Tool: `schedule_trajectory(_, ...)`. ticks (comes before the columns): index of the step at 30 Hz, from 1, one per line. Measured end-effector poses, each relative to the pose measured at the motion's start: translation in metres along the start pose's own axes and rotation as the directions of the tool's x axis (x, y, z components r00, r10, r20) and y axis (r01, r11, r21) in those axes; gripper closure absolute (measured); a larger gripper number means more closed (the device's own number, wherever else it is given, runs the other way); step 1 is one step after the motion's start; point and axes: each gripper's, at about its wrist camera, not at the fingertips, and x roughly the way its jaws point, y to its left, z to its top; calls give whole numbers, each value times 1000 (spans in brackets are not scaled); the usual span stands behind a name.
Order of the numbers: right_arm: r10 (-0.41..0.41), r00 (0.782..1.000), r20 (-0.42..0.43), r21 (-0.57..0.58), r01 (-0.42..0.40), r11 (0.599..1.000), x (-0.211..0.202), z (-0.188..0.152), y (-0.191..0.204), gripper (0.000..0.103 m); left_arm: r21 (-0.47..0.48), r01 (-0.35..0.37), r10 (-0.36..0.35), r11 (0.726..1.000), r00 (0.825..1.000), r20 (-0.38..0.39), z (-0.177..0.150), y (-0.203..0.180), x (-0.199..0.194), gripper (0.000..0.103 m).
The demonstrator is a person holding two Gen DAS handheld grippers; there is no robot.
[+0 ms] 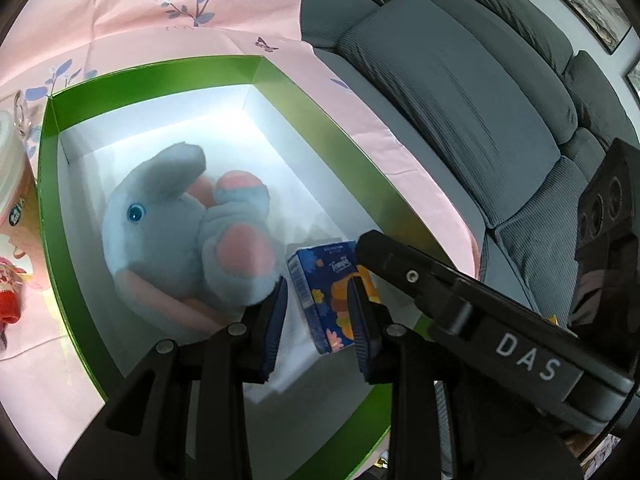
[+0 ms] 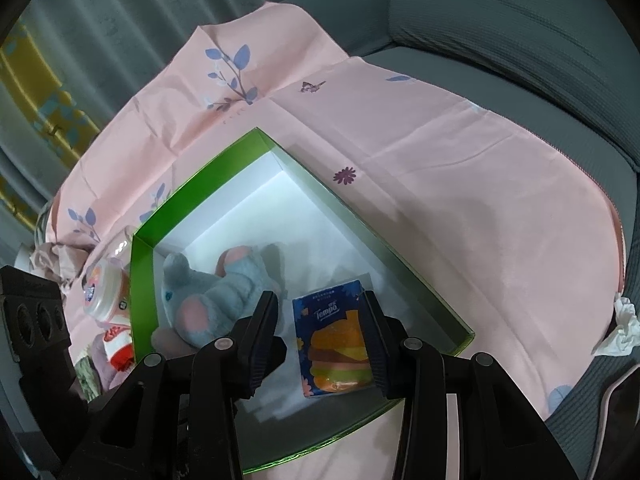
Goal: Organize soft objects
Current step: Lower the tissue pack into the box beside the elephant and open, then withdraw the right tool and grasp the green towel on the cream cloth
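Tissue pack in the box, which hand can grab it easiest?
Probably right: the right gripper has its jaws straddling the tissue pack in the green box; the left gripper sits off to the side.

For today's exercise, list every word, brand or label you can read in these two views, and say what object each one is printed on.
"Tempo": on the blue tissue pack in the green box.
"DAS": on the right gripper's black body, seen from the left wrist.
Small print above "Tempo": too small to read.
Label on the round tub beside the box: too blurred to read.
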Motion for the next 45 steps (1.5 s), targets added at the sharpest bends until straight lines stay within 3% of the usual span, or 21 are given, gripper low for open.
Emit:
schedule_trajectory(6,23,999,22,-10,-23,1000,-8,-1,5,59,8,7,-7,1000,999,37,-3,-2,-16,69)
schedule_trajectory(8,33,999,38,-17,-33,999,-13,-1,8,59,15,9,-10,1000,999,49,-5,-3,-24,62)
schedule_trajectory(11,51,997,59,-26,-50,998,-19,-2,14,48,25,3,-5,1000,997,80,-9,-3,-40,48)
schedule_trajectory(16,59,994,89,-65,-54,996,-30,-6,32,40,40,-38,30,998,984,173,-19,6,-80,25)
schedule_trajectory(18,67,992,103,-86,-58,995,-34,-8,42,31,28,-44,38,999,979,201,-24,14,-94,20)
schedule_trajectory(22,80,990,118,-138,-64,988,-40,-12,65,25,-14,-55,57,998,963,264,-35,34,-129,14)
schedule_trajectory(26,112,986,120,-199,-87,976,-42,-18,87,18,-55,-107,119,993,939,323,-48,55,-162,0)
schedule_trajectory(35,112,988,104,-352,-69,933,-38,-40,145,16,-177,-211,264,961,889,374,-86,109,-221,1)
schedule_trajectory(39,130,988,78,-420,-85,904,-36,-54,169,16,-237,-285,357,929,858,370,-106,138,-238,1)
schedule_trajectory(43,133,989,63,-473,-88,877,-31,-70,193,16,-326,-310,423,893,826,373,-120,170,-251,1)
schedule_trajectory(45,138,989,45,-507,-97,857,-27,-79,206,16,-380,-350,485,856,798,357,-126,187,-255,1)
